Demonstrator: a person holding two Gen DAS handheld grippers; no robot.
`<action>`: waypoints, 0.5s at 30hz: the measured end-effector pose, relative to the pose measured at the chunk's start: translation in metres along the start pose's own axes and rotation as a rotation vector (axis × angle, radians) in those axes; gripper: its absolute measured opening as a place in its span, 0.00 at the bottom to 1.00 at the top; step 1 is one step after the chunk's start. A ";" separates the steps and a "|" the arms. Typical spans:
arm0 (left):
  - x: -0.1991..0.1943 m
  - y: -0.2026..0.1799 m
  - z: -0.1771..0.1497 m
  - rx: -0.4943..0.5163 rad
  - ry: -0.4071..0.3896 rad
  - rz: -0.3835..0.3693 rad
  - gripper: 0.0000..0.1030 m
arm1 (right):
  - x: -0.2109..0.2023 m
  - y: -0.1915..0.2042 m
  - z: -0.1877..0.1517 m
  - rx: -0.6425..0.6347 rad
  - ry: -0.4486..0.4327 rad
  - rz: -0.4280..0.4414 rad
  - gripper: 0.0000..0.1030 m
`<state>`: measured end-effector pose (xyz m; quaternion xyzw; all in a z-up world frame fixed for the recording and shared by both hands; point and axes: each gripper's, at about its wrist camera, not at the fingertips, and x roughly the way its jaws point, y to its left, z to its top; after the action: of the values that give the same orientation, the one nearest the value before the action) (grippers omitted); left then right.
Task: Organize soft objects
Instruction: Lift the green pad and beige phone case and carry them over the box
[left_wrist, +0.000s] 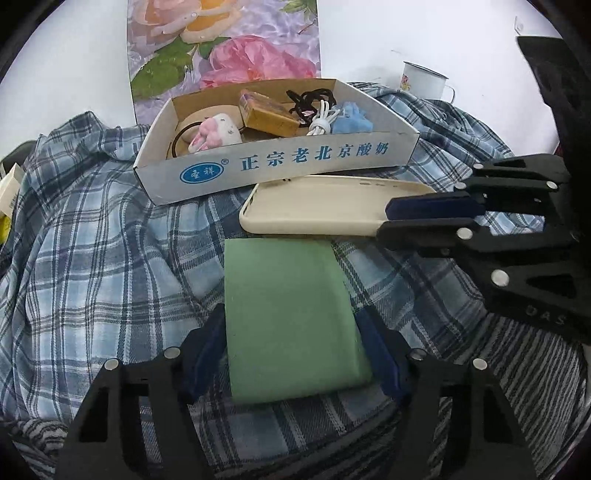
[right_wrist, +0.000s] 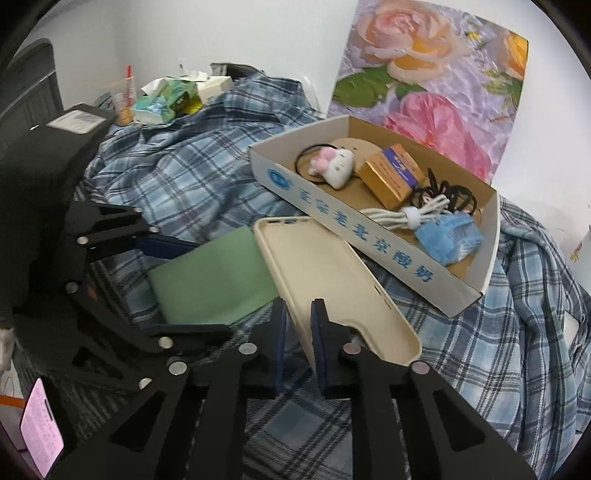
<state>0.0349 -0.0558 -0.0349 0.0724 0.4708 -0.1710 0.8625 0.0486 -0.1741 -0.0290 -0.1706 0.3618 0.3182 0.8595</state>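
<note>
Left wrist view: plaid shirt (left_wrist: 92, 229) spread over the whole surface, cardboard tray (left_wrist: 280, 166) resting on it at the back, already holding small items. Green cloth (left_wrist: 291, 317) lies flat between my left gripper's (left_wrist: 295, 354) fingers; pads flank its edges, whether they press I cannot tell. Cream phone case (right_wrist: 332, 280) sits just beside the cloth, against the tray front; my right gripper (right_wrist: 299, 332) is clenched on its near rim. Step in hand: case pickup. Next, I judge, lift and carry it over the tray wall.
</note>
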 end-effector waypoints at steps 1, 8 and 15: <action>-0.002 0.002 0.000 -0.008 -0.001 -0.011 0.70 | -0.002 0.002 0.000 -0.004 -0.004 0.000 0.11; -0.029 0.009 -0.001 -0.041 -0.076 -0.032 0.70 | -0.024 0.014 -0.001 -0.025 -0.066 0.001 0.06; -0.056 0.010 -0.002 -0.059 -0.159 -0.005 0.70 | -0.044 0.015 0.003 -0.018 -0.128 0.006 0.06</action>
<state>0.0096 -0.0337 0.0104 0.0320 0.4058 -0.1644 0.8985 0.0163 -0.1800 0.0041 -0.1567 0.3037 0.3341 0.8784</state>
